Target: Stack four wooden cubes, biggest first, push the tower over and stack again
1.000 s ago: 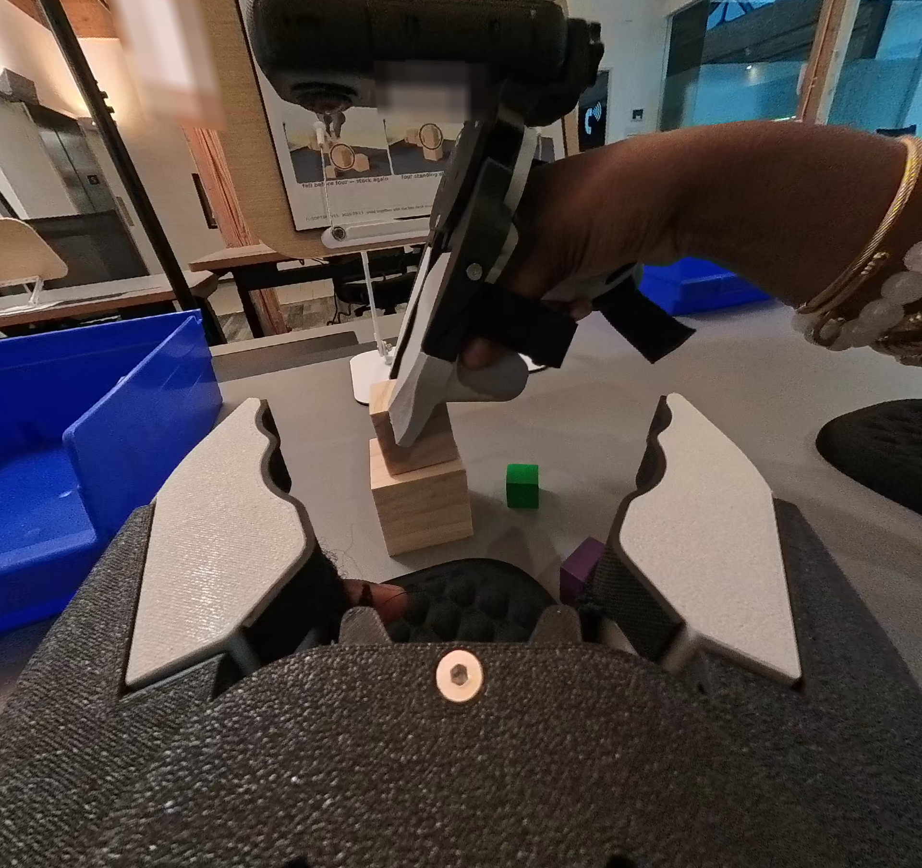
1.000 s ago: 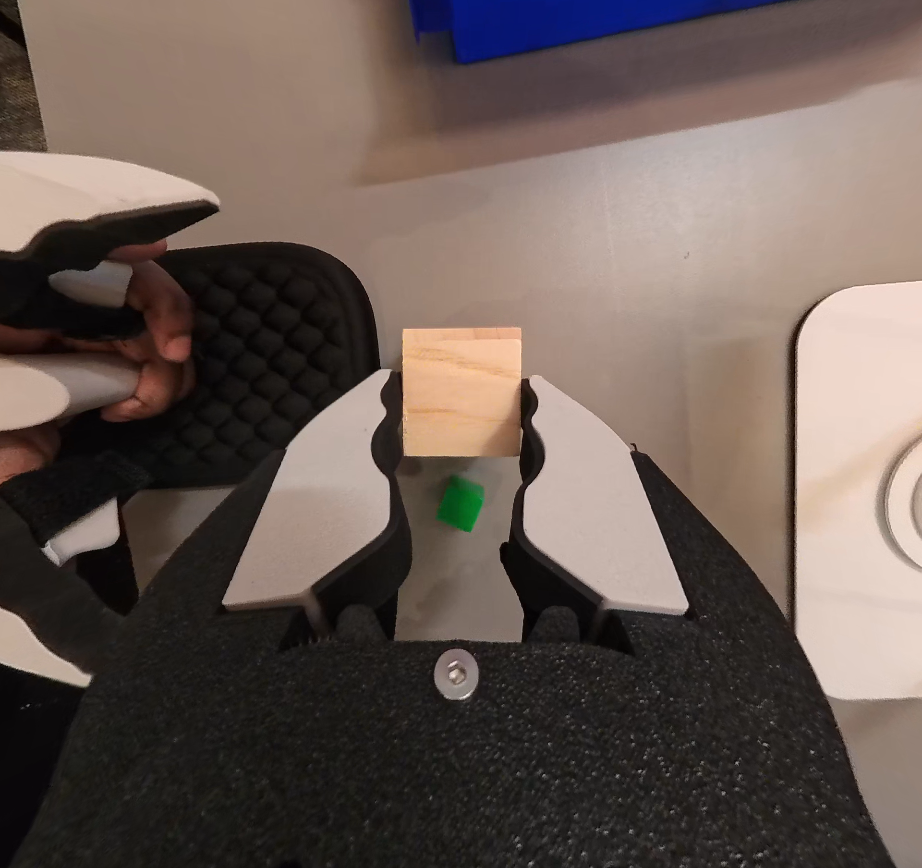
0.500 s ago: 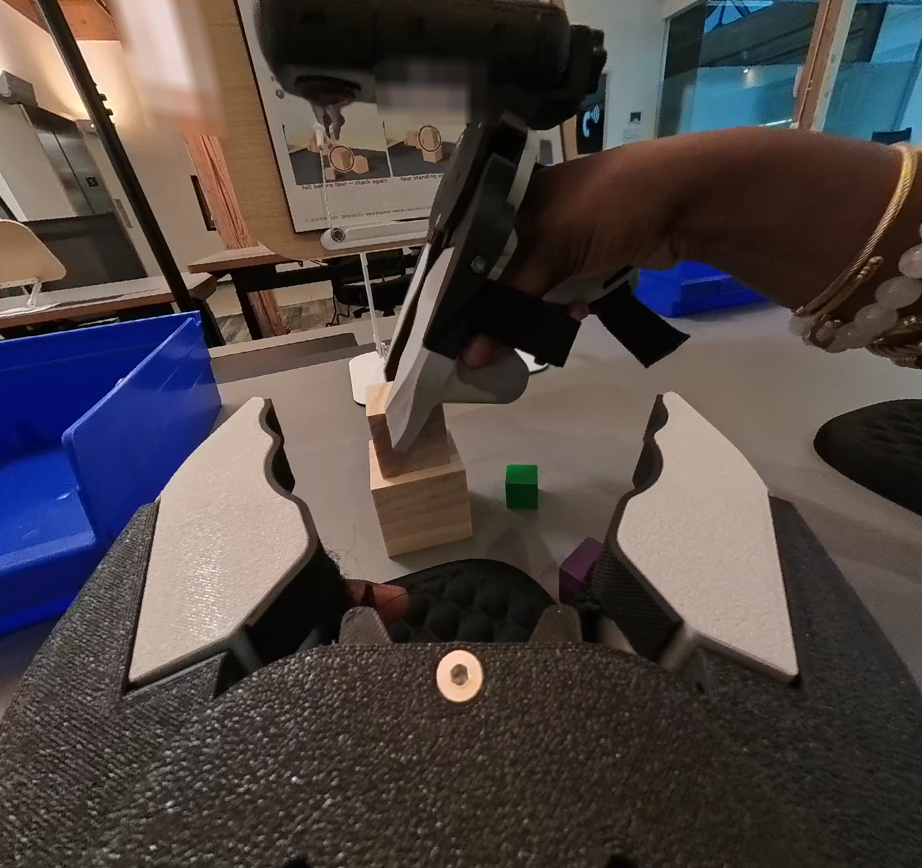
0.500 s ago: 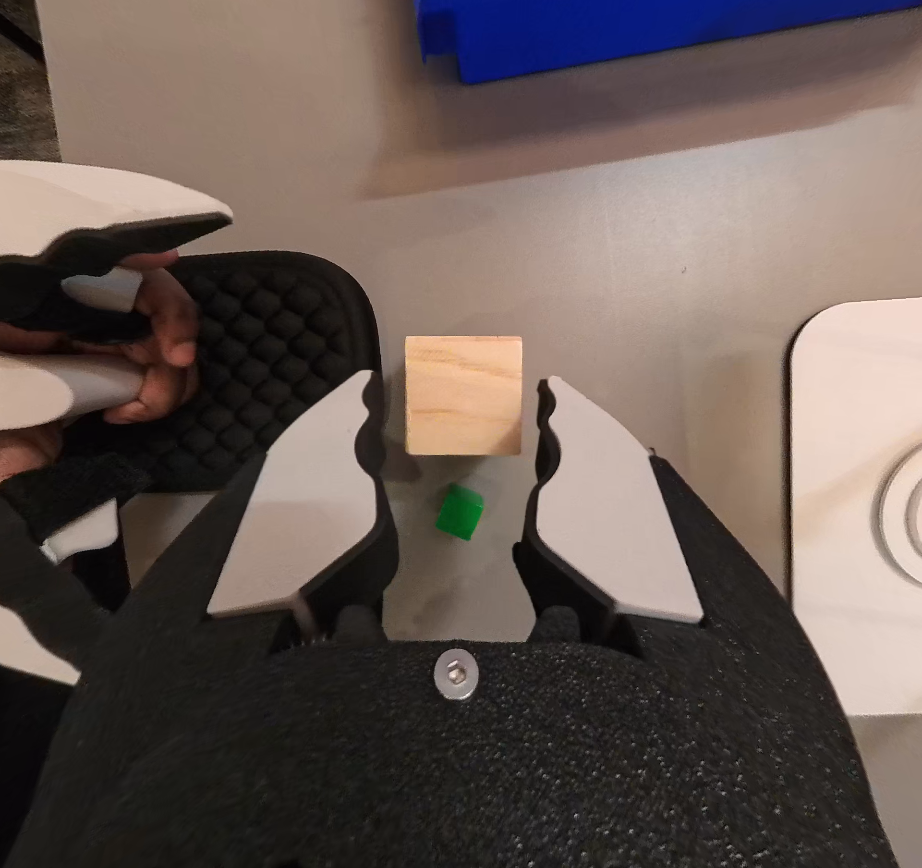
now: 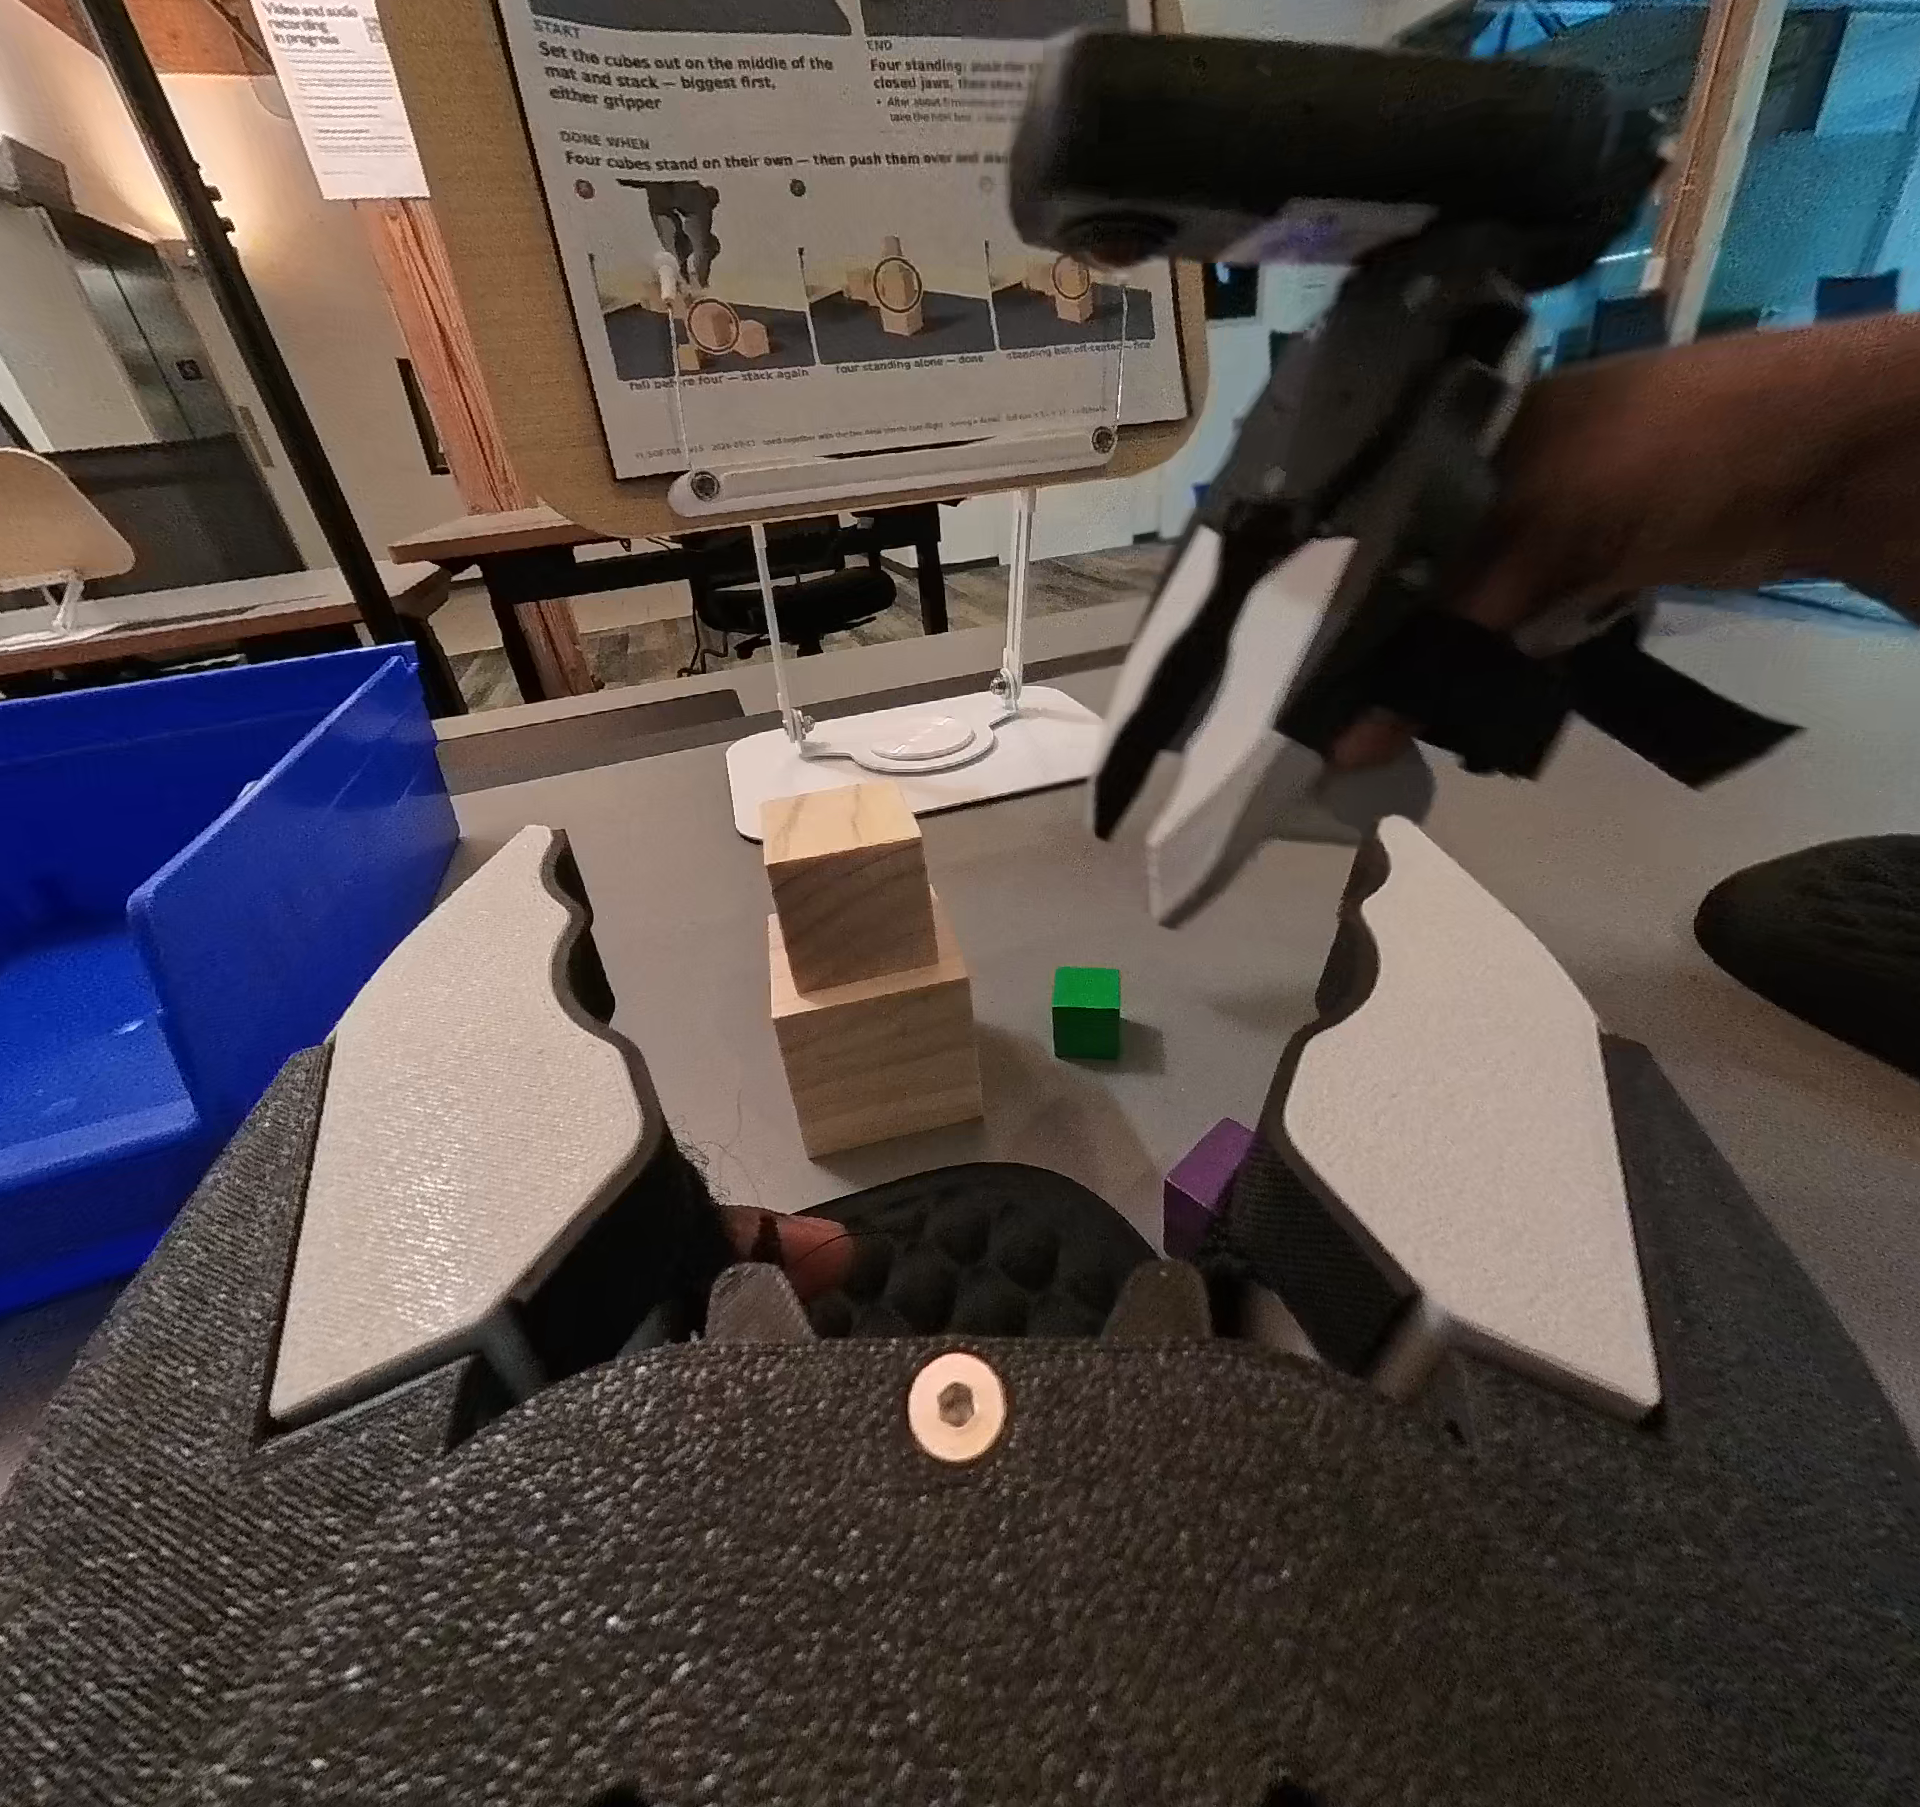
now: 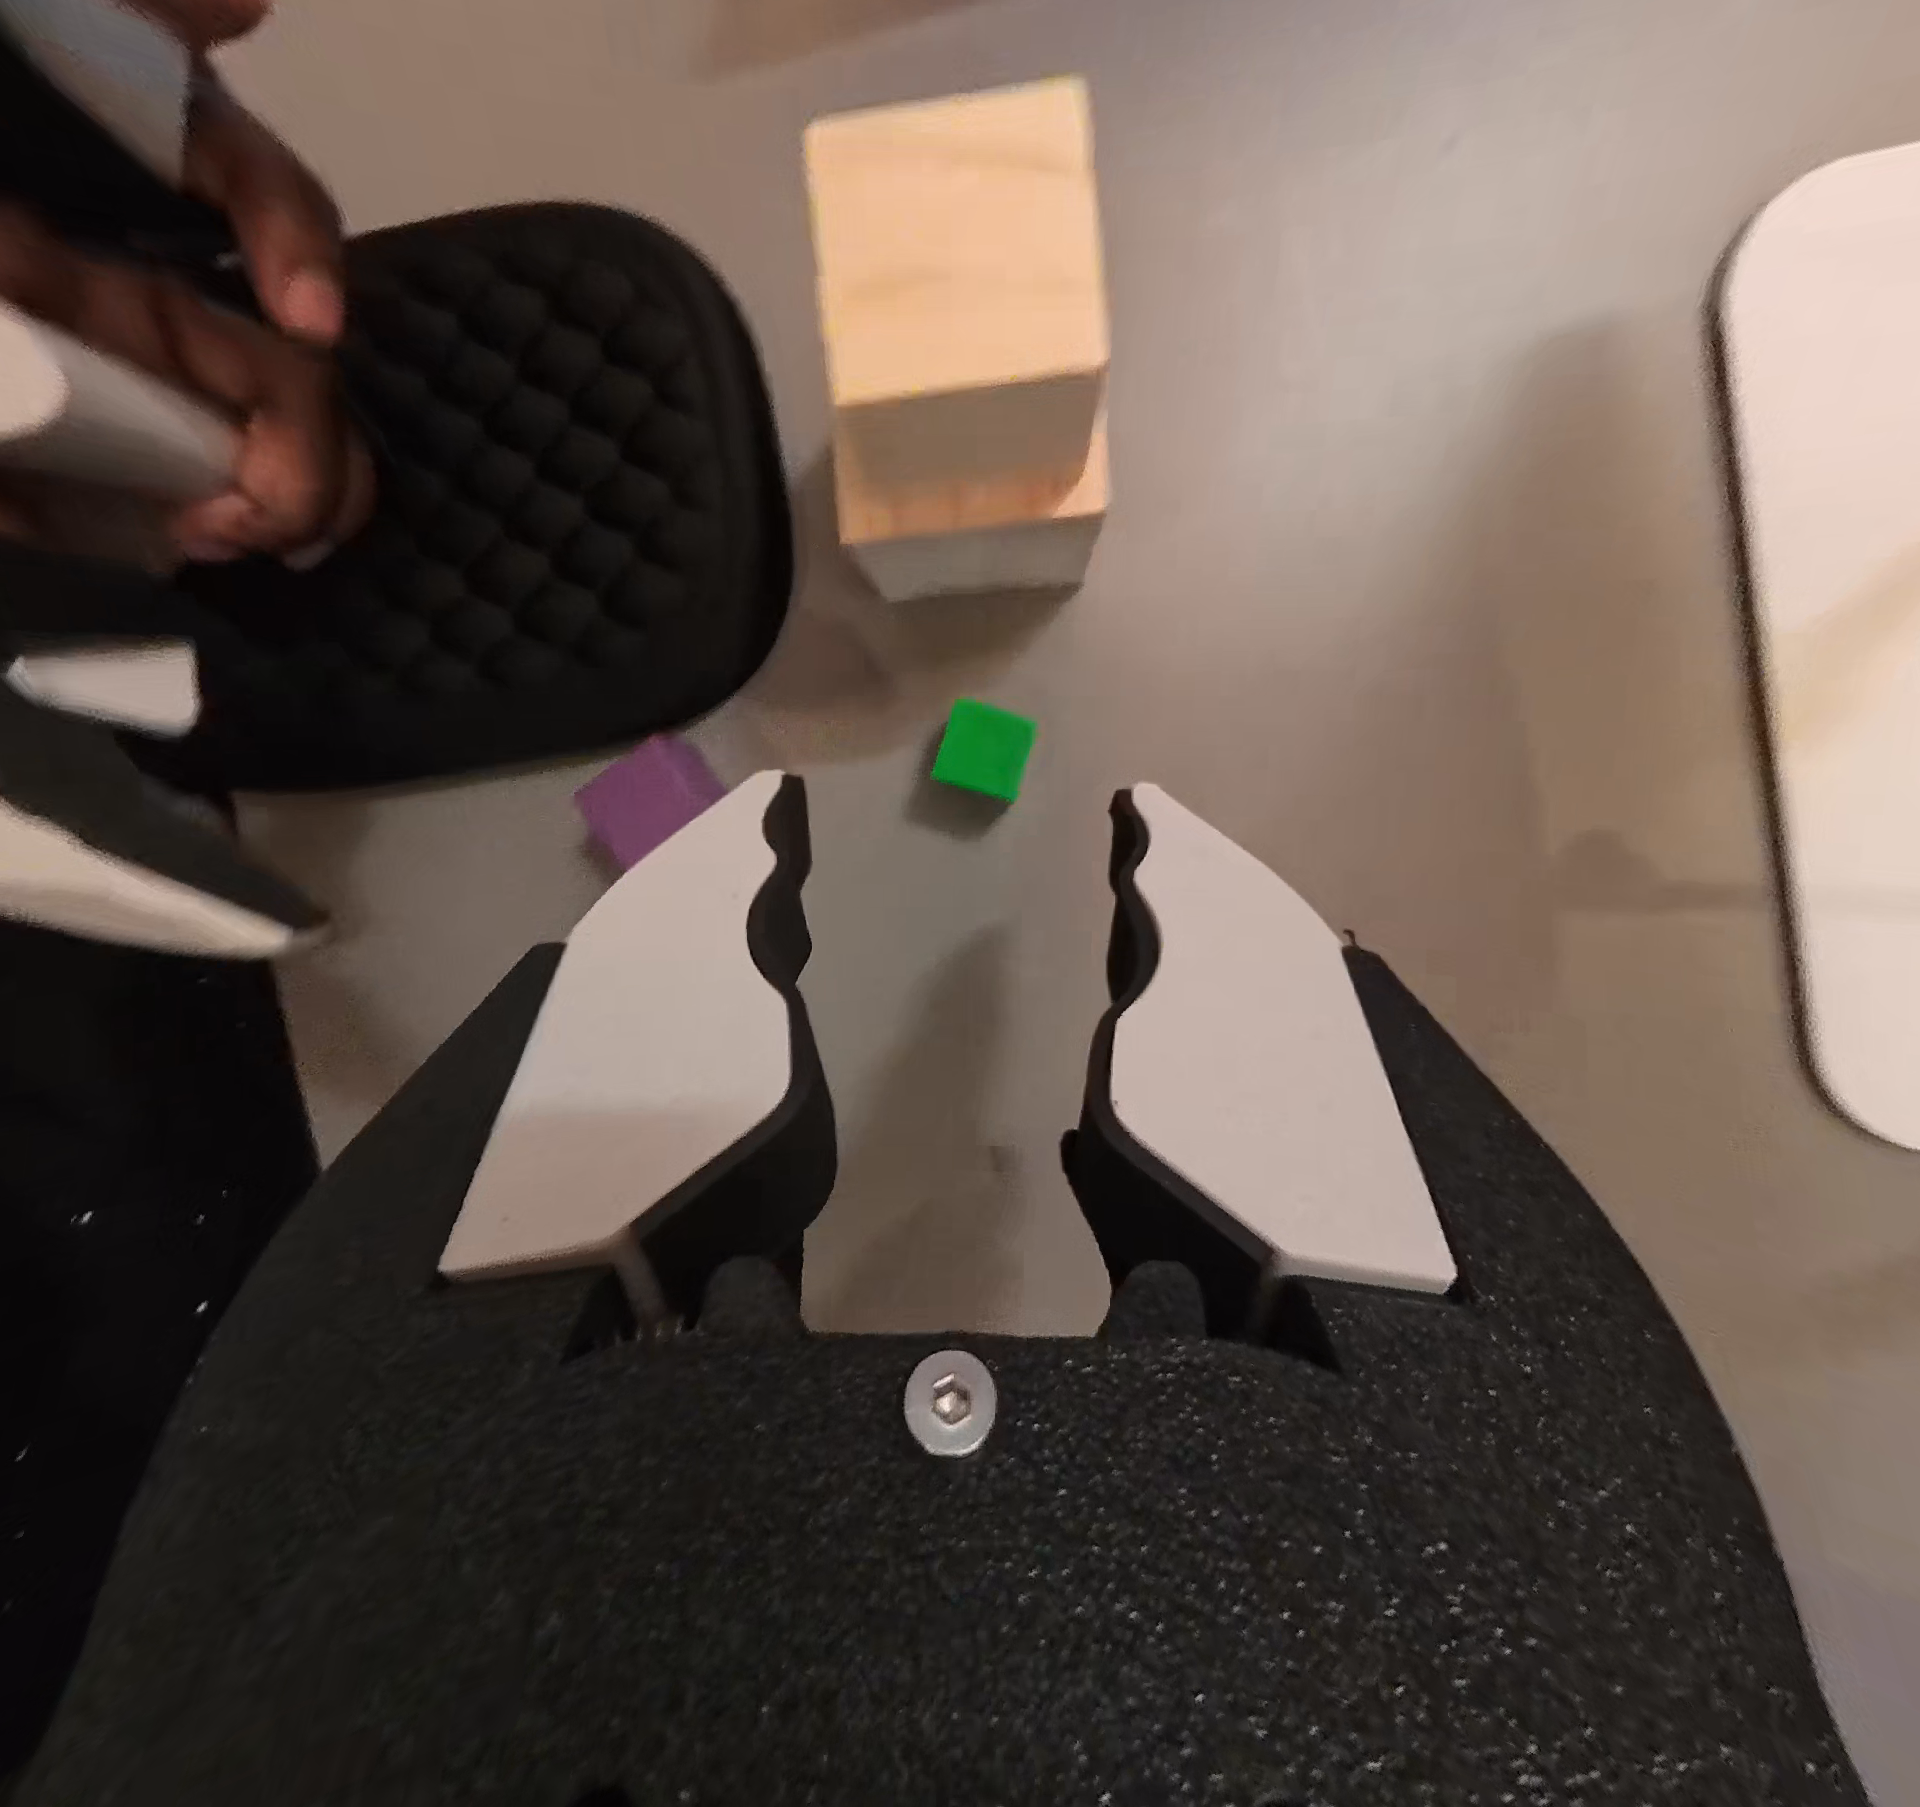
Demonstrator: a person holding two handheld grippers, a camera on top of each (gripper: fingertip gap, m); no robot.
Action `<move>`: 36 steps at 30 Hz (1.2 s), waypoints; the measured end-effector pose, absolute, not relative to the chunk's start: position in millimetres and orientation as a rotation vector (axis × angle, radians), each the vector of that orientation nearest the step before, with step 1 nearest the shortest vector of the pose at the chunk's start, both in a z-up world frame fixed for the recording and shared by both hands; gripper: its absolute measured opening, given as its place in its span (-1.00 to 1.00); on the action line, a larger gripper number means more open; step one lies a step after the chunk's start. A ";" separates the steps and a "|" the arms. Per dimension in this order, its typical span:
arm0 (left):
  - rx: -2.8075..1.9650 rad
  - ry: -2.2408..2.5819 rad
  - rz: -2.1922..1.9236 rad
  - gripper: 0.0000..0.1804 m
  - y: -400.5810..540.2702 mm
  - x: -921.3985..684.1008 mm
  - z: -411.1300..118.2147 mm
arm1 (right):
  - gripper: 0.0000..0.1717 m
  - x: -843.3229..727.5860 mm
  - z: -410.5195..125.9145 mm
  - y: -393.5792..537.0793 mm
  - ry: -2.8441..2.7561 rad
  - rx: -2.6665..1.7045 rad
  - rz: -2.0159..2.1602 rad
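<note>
Smaller wooden cube [image 5: 847, 900] sits on larger wooden cube [image 5: 878, 1056], two high. Green cube [image 5: 1086, 1011] and purple cube [image 5: 1205, 1181] loose on counter [image 5: 1195, 936]. Left tongs [image 5: 961, 926] spread wide, empty; right tongs [image 6: 956, 884] spread, empty, above green cube.

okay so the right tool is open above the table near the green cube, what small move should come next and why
Probably lower the right tool a little forward over the green cube. Its fingers stand apart with nothing between them, the cube lies loose just past the tips, and the two wooden cubes already stand stacked.
</note>
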State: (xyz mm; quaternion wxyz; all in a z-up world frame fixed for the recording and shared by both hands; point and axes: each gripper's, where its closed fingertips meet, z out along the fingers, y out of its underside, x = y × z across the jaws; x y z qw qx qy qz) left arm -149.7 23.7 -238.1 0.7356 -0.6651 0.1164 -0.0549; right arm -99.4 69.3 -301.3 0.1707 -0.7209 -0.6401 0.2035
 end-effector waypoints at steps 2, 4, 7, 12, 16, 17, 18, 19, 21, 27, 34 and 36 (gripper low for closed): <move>-1.462 0.252 -0.125 0.48 23.8 -150.2 -238.2 | -0.37 -93.4 -307.5 50.6 -1.859 -1.998 0.688; -1.463 0.250 -0.126 0.48 23.9 -150.5 -238.1 | -0.38 -91.3 -311.6 31.7 -1.918 -1.904 0.795; -1.461 0.246 -0.126 0.48 23.7 -151.0 -237.7 | -0.36 -91.3 -320.5 12.9 -1.997 -1.785 0.876; -1.462 0.238 -0.130 0.47 24.1 -152.1 -237.6 | -0.36 -98.4 -331.7 -4.1 -2.120 -1.607 0.887; -1.465 0.237 -0.134 0.47 24.2 -152.1 -237.9 | -0.47 -106.1 -335.8 -5.7 -2.183 -1.483 0.859; -1.465 0.236 -0.134 0.47 24.2 -152.3 -237.9 | -0.50 -107.1 -335.9 -5.8 -2.195 -1.463 0.856; -1.465 0.236 -0.136 0.47 24.1 -152.3 -237.8 | -0.52 -107.7 -336.1 -6.6 -2.211 -1.447 0.856; -1.465 0.235 -0.137 0.47 24.2 -152.3 -237.7 | -0.54 -107.6 -336.5 -8.2 -2.229 -1.437 0.862; -1.465 0.236 -0.140 0.47 24.2 -152.3 -237.7 | -0.55 -107.3 -338.3 -9.7 -2.254 -1.435 0.862; -1.463 0.236 -0.138 0.46 23.9 -152.3 -237.6 | -0.66 -105.7 -347.5 -8.9 -2.314 -1.448 0.805; -1.462 0.239 -0.137 0.47 23.7 -152.2 -237.6 | -0.69 -105.9 -326.8 3.7 -2.227 -1.491 0.830; -1.463 0.239 -0.137 0.47 23.8 -152.1 -237.8 | -0.69 -108.8 -307.1 14.5 -2.143 -1.529 0.850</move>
